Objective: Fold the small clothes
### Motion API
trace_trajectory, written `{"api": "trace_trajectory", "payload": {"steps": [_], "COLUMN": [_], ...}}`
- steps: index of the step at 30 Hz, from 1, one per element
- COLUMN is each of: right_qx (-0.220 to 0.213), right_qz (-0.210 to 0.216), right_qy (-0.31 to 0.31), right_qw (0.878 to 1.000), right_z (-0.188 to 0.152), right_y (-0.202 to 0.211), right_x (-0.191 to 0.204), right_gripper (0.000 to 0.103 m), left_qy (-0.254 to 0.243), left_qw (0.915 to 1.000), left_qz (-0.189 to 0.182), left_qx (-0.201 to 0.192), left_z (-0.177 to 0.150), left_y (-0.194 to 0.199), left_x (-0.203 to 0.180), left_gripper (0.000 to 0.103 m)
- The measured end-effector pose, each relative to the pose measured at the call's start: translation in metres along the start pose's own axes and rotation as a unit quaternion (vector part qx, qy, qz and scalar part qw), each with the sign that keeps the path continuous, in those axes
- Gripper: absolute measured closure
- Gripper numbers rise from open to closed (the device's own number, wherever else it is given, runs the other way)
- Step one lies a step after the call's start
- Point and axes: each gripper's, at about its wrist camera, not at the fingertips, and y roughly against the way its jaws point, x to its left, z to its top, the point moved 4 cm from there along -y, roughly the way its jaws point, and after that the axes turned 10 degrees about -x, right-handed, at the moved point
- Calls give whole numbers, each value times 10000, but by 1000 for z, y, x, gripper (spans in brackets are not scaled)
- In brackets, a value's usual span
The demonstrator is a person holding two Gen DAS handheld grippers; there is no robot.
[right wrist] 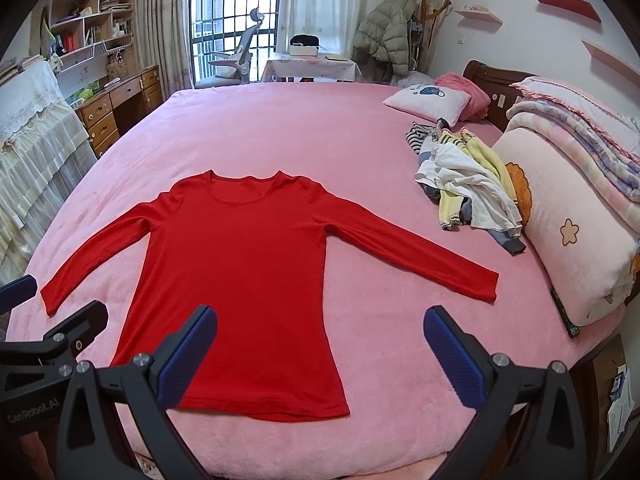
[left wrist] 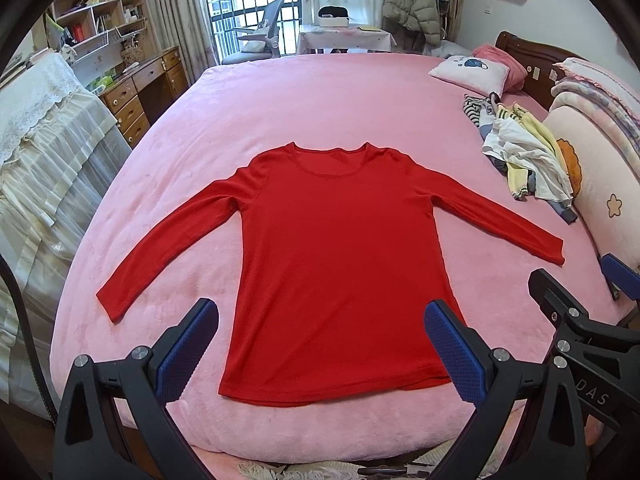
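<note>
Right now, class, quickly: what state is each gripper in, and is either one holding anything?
Left gripper: open, holding nothing, above the red shirt.
Right gripper: open, holding nothing.

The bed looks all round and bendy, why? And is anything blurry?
Left wrist view: the fisheye lens bows the pink bed and darkens the corners; the red long-sleeved top stays sharp. Right wrist view: same bending, and daylight glares at the window.

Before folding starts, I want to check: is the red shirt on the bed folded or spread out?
Spread out. The red shirt lies flat on the pink bed, both sleeves extended sideways, no fold visible.
</note>
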Motion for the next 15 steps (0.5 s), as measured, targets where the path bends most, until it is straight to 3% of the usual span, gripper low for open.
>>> {"api": "trace_trajectory", "payload": {"steps": [15], "right_qx": [-5], "right_qz": [-49], "right_qy": [-94], "right_qw": [9999], "right_z": [-4], "right_y": [-3], "right_x": [-6], "right_gripper": [0], "left_qy": [60], "left_qw": [10000], "left_qz": [62], "left_qx": [-23], "left_z": [2], "left_y": [-4], "left_x": [5], "left_gripper": [1]}}
